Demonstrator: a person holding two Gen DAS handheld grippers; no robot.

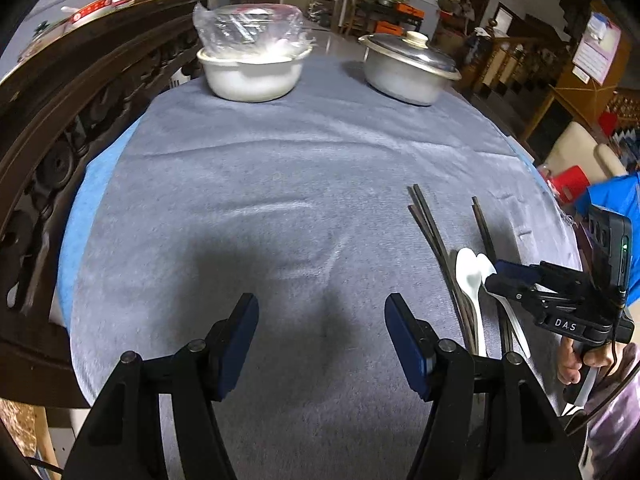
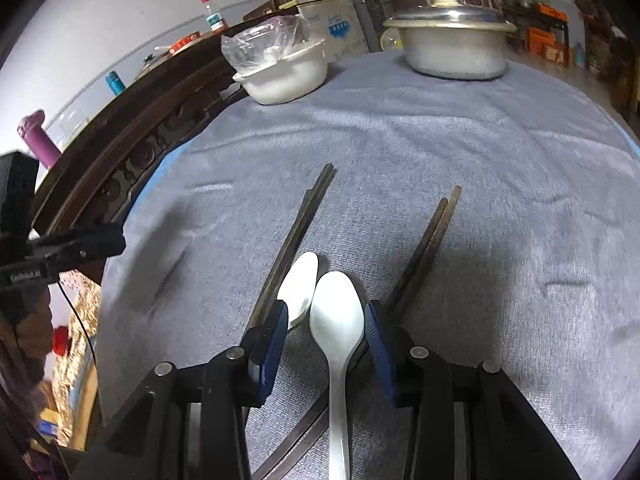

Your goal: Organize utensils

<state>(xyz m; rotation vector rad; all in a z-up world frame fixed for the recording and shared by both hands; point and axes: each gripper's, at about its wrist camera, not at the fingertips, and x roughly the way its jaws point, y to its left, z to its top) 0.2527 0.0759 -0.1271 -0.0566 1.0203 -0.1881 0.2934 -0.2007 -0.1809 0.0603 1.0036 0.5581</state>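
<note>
On the grey cloth lay the utensils: two white spoons and two pairs of dark chopsticks, all toward the near right of the table. The nearer spoon lay with its handle running back between the fingers of the right gripper, whose blue pads stood narrowed on either side of the bowl of the spoon without clearly pressing on it; whether they touched it could not be told. The second spoon lay just beside the first, its bowl partly behind the left pad. One chopstick pair ran along the left of the spoons and the other pair along the right, both crowding the gripper's fingers. The left gripper hung over bare cloth with its fingers wide and nothing between them, well apart from the utensils. At the far edge stood a white bowl holding a clear plastic bag, and beside it a metal pot with its lid on. A carved dark wooden rail bordered the left of the table. A blue layer showed under the cloth's edge, and a cluttered room with shelves lay beyond.
</note>
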